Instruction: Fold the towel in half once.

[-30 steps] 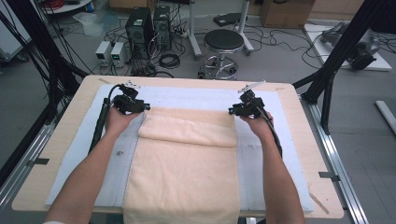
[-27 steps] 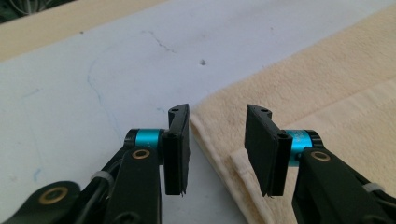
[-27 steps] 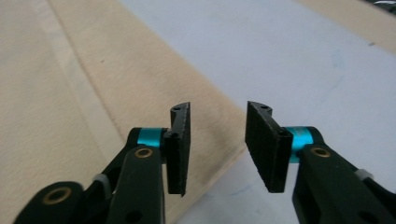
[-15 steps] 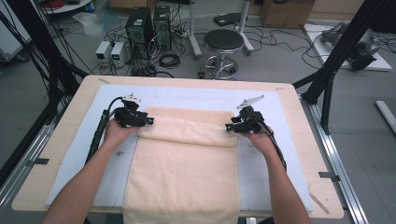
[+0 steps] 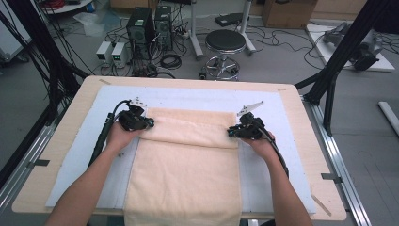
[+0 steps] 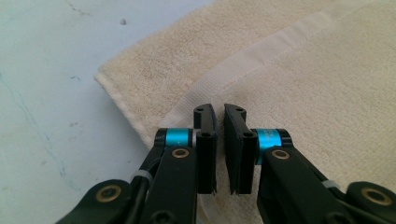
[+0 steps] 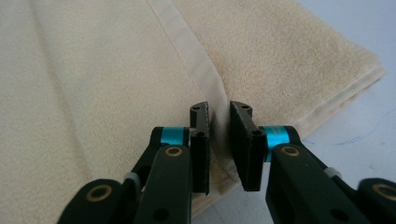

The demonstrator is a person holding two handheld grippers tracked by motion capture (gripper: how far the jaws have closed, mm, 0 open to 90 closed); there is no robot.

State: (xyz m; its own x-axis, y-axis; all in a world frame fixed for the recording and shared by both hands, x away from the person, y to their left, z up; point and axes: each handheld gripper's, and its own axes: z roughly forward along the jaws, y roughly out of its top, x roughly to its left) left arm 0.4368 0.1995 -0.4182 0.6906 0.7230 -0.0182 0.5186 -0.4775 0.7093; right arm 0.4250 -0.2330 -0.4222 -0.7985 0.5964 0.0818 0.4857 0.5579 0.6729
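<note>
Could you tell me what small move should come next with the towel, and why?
Probably lift both corners together and carry the fold toward the near edge. The left gripper and right gripper have just been closing, each on the hemmed edge of the towel, which lies partly folded.

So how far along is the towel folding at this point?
Done: the far end of the cream towel is folded toward the person, a doubled band across its top. In hand: the left gripper and right gripper have just closed, each pinching a corner of that folded flap's hem. Left: most of the towel lies flat in a single layer, its near end hanging over the table edge.
</note>
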